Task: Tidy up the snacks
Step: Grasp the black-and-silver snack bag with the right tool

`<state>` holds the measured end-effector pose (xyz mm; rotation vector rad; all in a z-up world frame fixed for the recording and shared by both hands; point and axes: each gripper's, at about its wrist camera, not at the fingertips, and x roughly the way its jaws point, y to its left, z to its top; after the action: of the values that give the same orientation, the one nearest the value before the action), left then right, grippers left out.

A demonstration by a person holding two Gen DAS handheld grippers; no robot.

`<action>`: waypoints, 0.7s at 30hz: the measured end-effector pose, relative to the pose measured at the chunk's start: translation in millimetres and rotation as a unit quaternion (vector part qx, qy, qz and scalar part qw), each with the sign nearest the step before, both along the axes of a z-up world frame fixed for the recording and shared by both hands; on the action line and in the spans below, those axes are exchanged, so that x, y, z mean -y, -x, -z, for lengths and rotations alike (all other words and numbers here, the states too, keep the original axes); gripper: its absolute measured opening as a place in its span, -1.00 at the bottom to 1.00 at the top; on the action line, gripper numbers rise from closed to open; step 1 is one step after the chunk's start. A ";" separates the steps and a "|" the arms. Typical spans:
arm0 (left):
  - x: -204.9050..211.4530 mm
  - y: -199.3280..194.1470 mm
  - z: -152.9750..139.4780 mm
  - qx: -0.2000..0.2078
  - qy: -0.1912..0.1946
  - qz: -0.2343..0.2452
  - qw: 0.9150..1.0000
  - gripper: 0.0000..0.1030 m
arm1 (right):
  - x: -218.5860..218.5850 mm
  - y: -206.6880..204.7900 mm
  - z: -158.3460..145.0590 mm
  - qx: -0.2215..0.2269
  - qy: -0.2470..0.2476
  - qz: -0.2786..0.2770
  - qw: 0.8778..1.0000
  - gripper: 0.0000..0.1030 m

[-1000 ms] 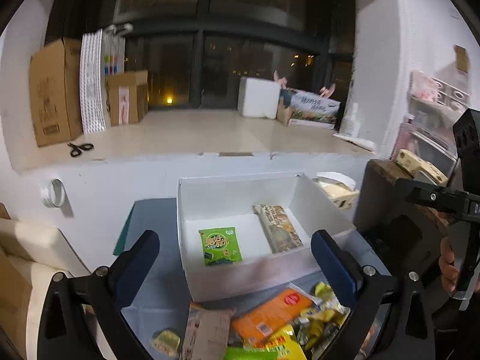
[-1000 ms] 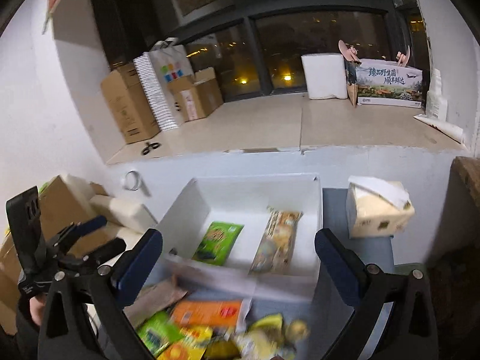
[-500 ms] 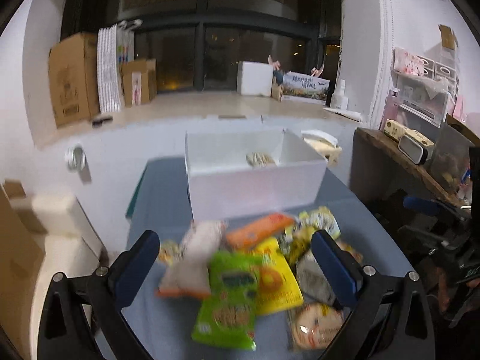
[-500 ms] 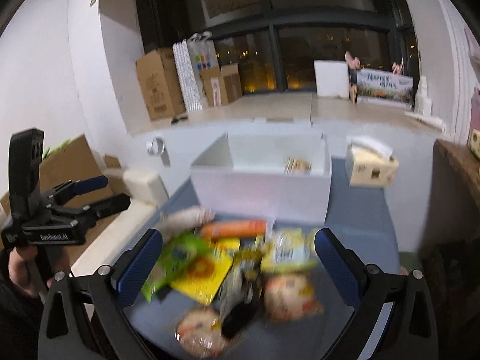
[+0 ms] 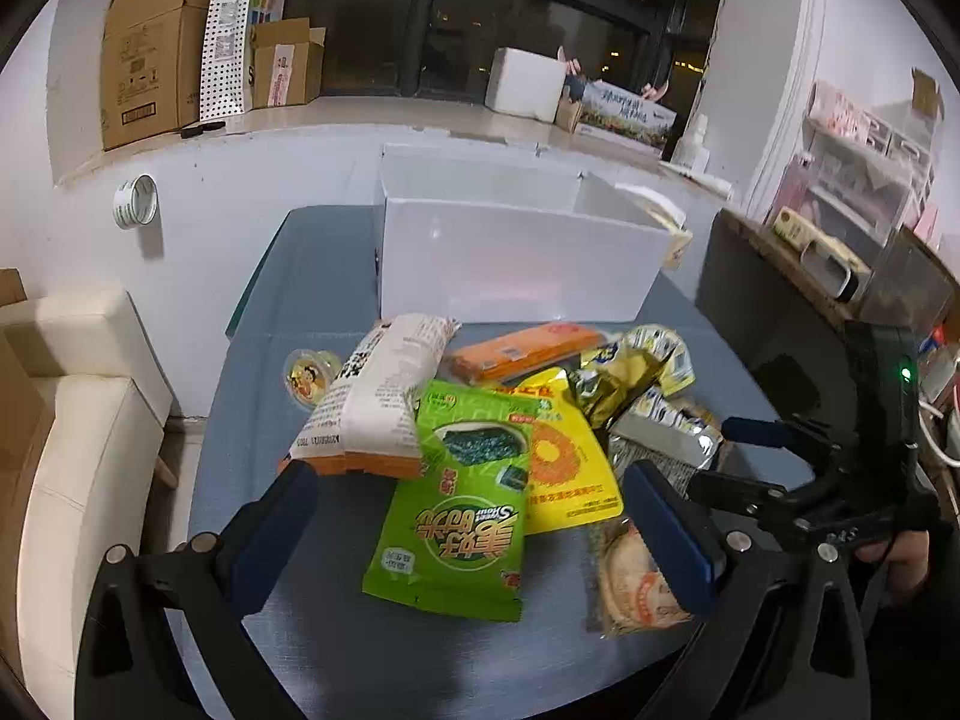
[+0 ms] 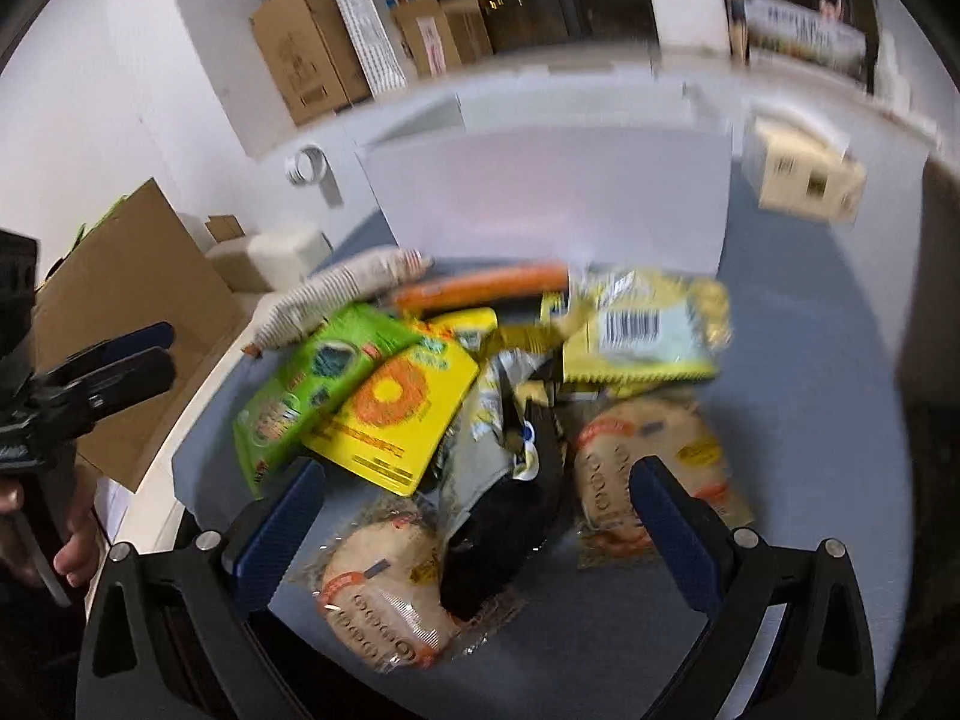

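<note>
We hold both hand-held grippers, left (image 5: 468, 531) and right (image 6: 474, 516), spread and empty above the snack pile (image 5: 498, 444), choosing what goes into the white box (image 5: 516, 258).

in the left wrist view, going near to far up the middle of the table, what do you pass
green seaweed snack bag → orange packet → white box → window ledge → dark window
</note>
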<state>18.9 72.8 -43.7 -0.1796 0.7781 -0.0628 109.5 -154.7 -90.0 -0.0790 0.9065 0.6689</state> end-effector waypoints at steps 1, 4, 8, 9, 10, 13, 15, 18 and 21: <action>0.0 -1.2 2.2 -0.004 0.000 0.002 1.000 1.00 | -1.4 -2.0 3.2 0.001 0.001 0.000 1.000 1.00; 2.0 -6.0 11.3 -0.019 -0.009 0.000 1.000 1.00 | -5.9 -7.8 11.5 -0.010 -0.001 -0.004 1.000 0.80; 3.3 -12.3 21.5 -0.034 -0.009 0.004 0.999 1.00 | -12.6 -17.9 28.1 -0.037 0.028 0.004 0.999 0.20; 3.0 -13.7 23.9 -0.037 -0.007 0.006 0.999 1.00 | -13.1 -19.0 30.5 -0.041 0.030 0.003 0.999 0.01; 3.0 -15.2 26.0 -0.040 -0.006 0.006 0.999 1.00 | -11.9 -19.1 30.0 -0.041 0.021 0.004 0.999 -0.04; 2.3 -17.9 32.0 -0.046 -0.007 0.006 0.999 1.00 | -10.2 -14.1 26.2 -0.026 0.024 0.002 0.999 -0.06; 1.4 -19.5 35.5 -0.050 -0.005 0.011 0.999 1.00 | -7.8 -7.3 19.9 -0.013 0.023 -0.003 1.000 -0.06; 0.2 -24.4 43.2 -0.062 -0.007 0.023 0.998 1.00 | -2.5 2.7 5.4 0.009 0.020 -0.007 1.000 -0.06; -1.2 -31.7 53.2 -0.076 -0.012 0.040 0.996 1.00 | 8.8 12.2 -8.8 0.026 0.015 -0.003 1.000 -0.06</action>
<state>50.6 74.1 -96.8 -0.1324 0.9375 -0.1164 97.3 -163.5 -81.2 -0.1249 0.8668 0.6568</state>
